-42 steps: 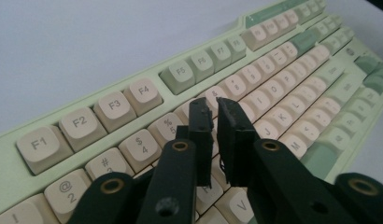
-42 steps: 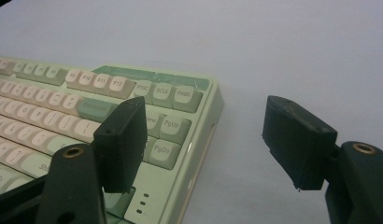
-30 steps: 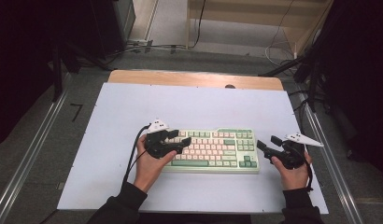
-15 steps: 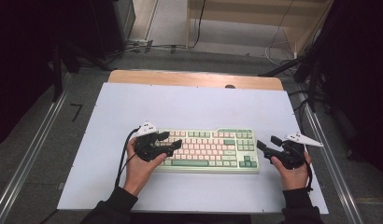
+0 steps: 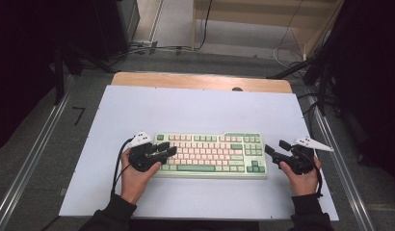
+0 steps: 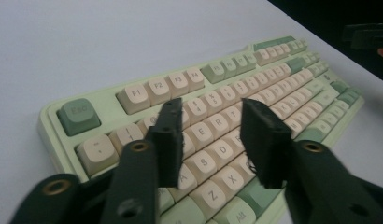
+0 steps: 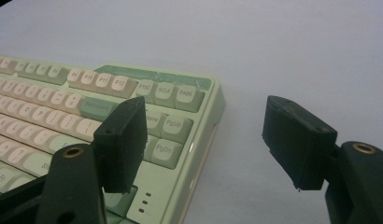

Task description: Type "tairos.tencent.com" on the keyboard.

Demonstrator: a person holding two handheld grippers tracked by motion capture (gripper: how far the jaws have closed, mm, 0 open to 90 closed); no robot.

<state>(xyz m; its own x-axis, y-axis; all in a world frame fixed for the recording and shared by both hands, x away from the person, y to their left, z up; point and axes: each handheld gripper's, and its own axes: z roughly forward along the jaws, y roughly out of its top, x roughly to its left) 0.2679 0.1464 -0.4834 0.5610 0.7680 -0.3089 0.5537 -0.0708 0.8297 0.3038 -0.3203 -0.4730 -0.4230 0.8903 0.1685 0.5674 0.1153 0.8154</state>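
A green keyboard [image 5: 210, 155] with cream and green keys lies flat on the pale counter [image 5: 195, 110], between the two hand-held tools.

The left gripper [image 5: 169, 149] hangs over the keyboard's left end, held in the person's left hand [image 5: 135, 173]. In the left gripper view its two black jaws stand a modest gap apart, and they have just been closing. Nothing is clamped between them: below and beyond the gap lie the letter keys [image 6: 213, 135], with the green Esc key [image 6: 78, 114] off to the outer side of the left jaw and the row of function keys just past the jaw tips. The jaws float above the keycaps; whether either tip touches a key cannot be told.

The right gripper [image 5: 277, 150] sits just off the keyboard's right end, in the right hand [image 5: 301, 178]. Its jaws are spread wide and grasp nothing. In the right gripper view, one jaw stands over the keyboard's right-hand corner, near the green navigation keys [image 7: 173, 126], while the other stands over bare counter, so the keyboard's right edge [image 7: 206, 140] falls inside the gap, clear of both.
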